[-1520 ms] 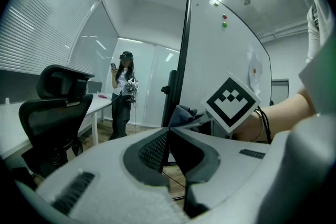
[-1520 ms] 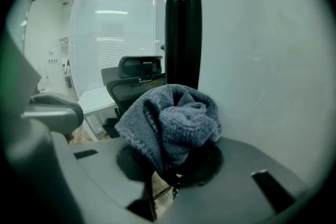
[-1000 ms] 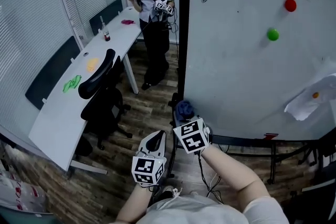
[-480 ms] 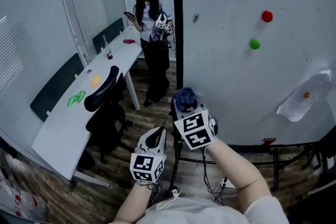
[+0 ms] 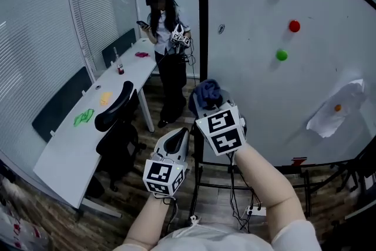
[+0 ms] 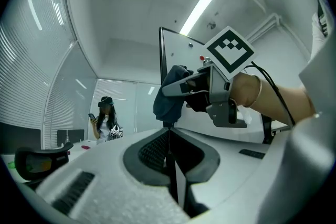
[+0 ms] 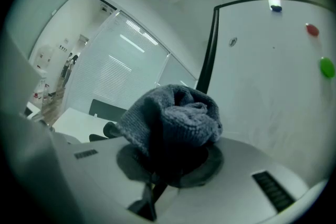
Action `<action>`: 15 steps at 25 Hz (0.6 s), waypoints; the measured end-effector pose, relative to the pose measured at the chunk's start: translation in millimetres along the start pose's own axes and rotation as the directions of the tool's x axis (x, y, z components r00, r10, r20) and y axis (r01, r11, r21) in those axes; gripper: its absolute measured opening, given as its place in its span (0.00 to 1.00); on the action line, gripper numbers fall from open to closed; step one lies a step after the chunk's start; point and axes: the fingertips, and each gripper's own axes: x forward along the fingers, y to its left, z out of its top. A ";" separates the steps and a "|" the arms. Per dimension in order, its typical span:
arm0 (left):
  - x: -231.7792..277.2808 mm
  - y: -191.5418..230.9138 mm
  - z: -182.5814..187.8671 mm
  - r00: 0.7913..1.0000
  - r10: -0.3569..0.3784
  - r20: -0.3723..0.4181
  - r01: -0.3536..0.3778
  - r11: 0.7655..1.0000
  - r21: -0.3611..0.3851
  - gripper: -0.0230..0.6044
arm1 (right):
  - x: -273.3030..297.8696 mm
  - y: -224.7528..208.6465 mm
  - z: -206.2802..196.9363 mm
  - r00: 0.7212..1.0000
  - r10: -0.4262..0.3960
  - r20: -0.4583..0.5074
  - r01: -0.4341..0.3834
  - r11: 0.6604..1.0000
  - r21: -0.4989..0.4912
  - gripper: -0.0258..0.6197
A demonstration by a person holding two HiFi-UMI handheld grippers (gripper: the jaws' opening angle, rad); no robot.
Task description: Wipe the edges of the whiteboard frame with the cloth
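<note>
Cloth [image 7: 173,118] looked soft and light, pinched in the right gripper [image 7: 157,168], maybe touching the whiteboard frame [image 5: 202,20]; left gripper [image 6: 169,139] was closed, empty.

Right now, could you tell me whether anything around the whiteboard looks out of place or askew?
Yes: a crumpled white sheet hangs crooked on the right side of the whiteboard, held by a single orange magnet. Nothing else there stands out.
</note>
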 end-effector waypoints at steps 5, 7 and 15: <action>11.1 6.8 21.3 0.999 -0.019 0.031 0.019 1.000 -0.003 0.07 | -0.7 -19.2 41.1 0.998 -0.019 0.063 0.020 1.000 -0.020 0.15; 14.6 8.8 29.3 0.999 -0.035 0.042 0.034 0.999 0.006 0.07 | -0.8 -26.0 58.7 0.996 -0.029 0.079 0.032 0.999 -0.036 0.15; 35.5 9.1 66.0 0.990 -0.104 0.095 0.101 0.994 0.041 0.07 | -0.9 -49.9 117.6 0.995 -0.047 0.094 0.051 0.998 -0.045 0.15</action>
